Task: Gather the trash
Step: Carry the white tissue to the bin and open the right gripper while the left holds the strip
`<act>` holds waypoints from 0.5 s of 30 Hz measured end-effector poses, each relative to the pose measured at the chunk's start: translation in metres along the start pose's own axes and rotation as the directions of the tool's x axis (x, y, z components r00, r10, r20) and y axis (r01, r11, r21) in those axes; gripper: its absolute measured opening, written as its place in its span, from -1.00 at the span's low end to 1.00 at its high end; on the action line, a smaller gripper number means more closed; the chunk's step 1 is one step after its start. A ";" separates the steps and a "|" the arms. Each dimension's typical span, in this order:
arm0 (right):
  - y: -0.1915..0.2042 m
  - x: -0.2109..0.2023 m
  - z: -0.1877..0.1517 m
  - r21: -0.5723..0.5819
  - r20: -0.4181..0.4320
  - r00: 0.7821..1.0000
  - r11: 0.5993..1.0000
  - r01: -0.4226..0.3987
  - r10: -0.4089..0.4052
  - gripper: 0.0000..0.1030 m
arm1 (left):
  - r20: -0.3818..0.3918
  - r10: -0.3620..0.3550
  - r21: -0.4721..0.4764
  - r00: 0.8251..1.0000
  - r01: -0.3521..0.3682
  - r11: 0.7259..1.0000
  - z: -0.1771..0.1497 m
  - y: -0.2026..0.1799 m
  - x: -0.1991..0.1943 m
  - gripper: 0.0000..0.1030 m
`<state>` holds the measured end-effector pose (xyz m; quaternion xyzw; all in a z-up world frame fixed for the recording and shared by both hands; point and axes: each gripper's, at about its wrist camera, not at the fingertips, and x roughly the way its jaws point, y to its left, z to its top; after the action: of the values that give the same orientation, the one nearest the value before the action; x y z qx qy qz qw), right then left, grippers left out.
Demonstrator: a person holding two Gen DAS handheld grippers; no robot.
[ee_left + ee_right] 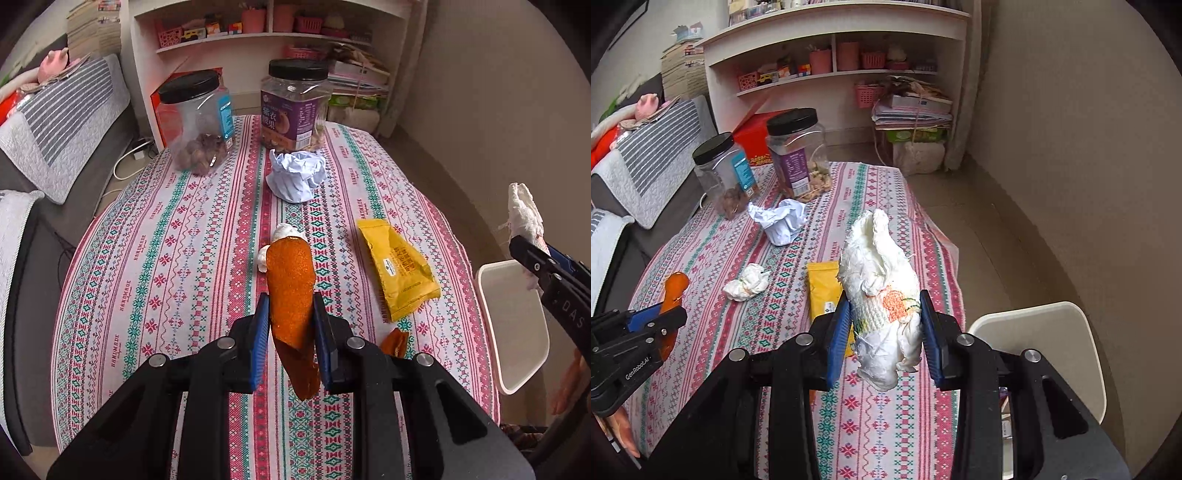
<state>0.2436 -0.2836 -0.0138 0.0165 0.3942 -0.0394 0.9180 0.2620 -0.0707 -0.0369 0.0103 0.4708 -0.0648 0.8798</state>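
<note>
My left gripper (290, 314) is shut on an orange peel strip (291, 291) and holds it above the patterned tablecloth (147, 280). My right gripper (886, 325) is shut on a crumpled white tissue wad (882, 280) with an orange print, held over the table's right edge. On the table lie a yellow snack wrapper (399, 269), a crumpled pale-blue paper (295, 175), a small crumpled tissue (748, 282) and a small orange peel piece (396, 341). A white bin (1045, 328) stands off the table's right side, under my right gripper.
Two clear black-lidded jars (199, 122) (295, 105) stand at the table's far end. A sofa with striped cover (62, 122) runs along the left. A white shelf unit (834, 55) stands behind the table. A wall is on the right.
</note>
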 end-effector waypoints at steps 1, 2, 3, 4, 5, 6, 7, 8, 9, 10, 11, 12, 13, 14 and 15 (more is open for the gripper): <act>-0.006 0.000 0.000 0.009 -0.002 1.000 1.000 0.009 -0.009 -0.34 | -0.001 -0.002 0.003 1.000 0.002 1.000 0.000 -0.002 0.000 -0.56; -0.011 0.000 -0.001 0.018 -0.004 1.000 1.000 0.017 -0.017 -0.34 | -0.002 -0.005 0.006 1.000 0.005 1.000 0.000 -0.004 0.001 -0.56; -0.016 0.000 -0.001 0.027 -0.006 1.000 0.999 0.025 -0.025 -0.34 | -0.002 -0.007 0.008 1.000 0.007 1.000 0.000 -0.006 0.001 -0.56; -0.022 0.000 -0.002 0.035 -0.007 0.999 0.999 0.033 -0.033 -0.34 | -0.002 -0.010 0.011 1.000 0.010 1.000 0.000 -0.009 0.001 -0.56; -0.026 -0.001 -0.002 0.042 -0.008 0.999 0.998 0.041 -0.040 -0.34 | -0.001 -0.012 0.015 1.000 0.012 1.000 0.000 -0.011 0.001 -0.56; -0.031 -0.002 -0.003 0.049 -0.007 0.999 0.998 0.049 -0.048 -0.34 | -0.001 -0.014 0.019 1.000 0.014 1.000 0.000 -0.014 0.001 -0.56; -0.035 -0.003 -0.003 0.056 -0.006 0.998 0.997 0.057 -0.056 -0.34 | 0.000 -0.016 0.023 1.000 0.016 1.000 0.000 -0.016 0.001 -0.56; -0.039 -0.004 -0.004 0.063 -0.007 0.998 0.996 0.064 -0.064 -0.34 | 0.000 -0.019 0.027 1.000 0.019 0.999 0.000 -0.019 0.001 -0.56; -0.043 -0.004 -0.005 0.071 -0.009 0.997 0.995 0.072 -0.071 -0.34 | -0.001 -0.022 0.030 1.000 0.022 0.999 0.000 -0.022 0.001 -0.56; -0.048 -0.004 -0.005 0.081 -0.012 0.997 0.994 0.079 -0.078 -0.34 | -0.001 -0.024 0.034 1.000 0.024 0.999 0.000 -0.024 0.001 -0.56; -0.053 -0.004 -0.006 0.090 -0.015 0.996 0.992 0.086 -0.085 -0.34 | -0.001 -0.027 0.039 1.000 0.027 0.999 0.000 -0.027 0.002 -0.56; -0.057 -0.005 -0.007 0.099 -0.019 0.996 0.991 0.093 -0.092 -0.34 | -0.002 -0.030 0.044 1.000 0.030 0.999 0.000 -0.030 0.001 -0.56; -0.062 -0.005 -0.007 0.108 -0.022 0.995 0.989 0.102 -0.100 -0.34 | -0.002 -0.032 0.048 0.999 0.032 0.998 0.000 -0.033 0.001 -0.56; -0.066 -0.005 -0.008 0.117 -0.025 0.994 0.987 0.110 -0.108 -0.33 | -0.002 -0.035 0.053 0.999 0.035 0.998 0.000 -0.037 0.001 -0.56; -0.070 -0.006 -0.009 0.127 -0.028 0.993 0.985 0.119 -0.116 -0.33 | -0.002 -0.038 0.057 0.999 0.038 0.998 0.000 -0.040 0.002 -0.56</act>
<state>0.2268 -0.3528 -0.0156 0.0525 0.4004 -0.1186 0.9071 0.2577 -0.1107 -0.0365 0.0267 0.4695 -0.0948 0.8774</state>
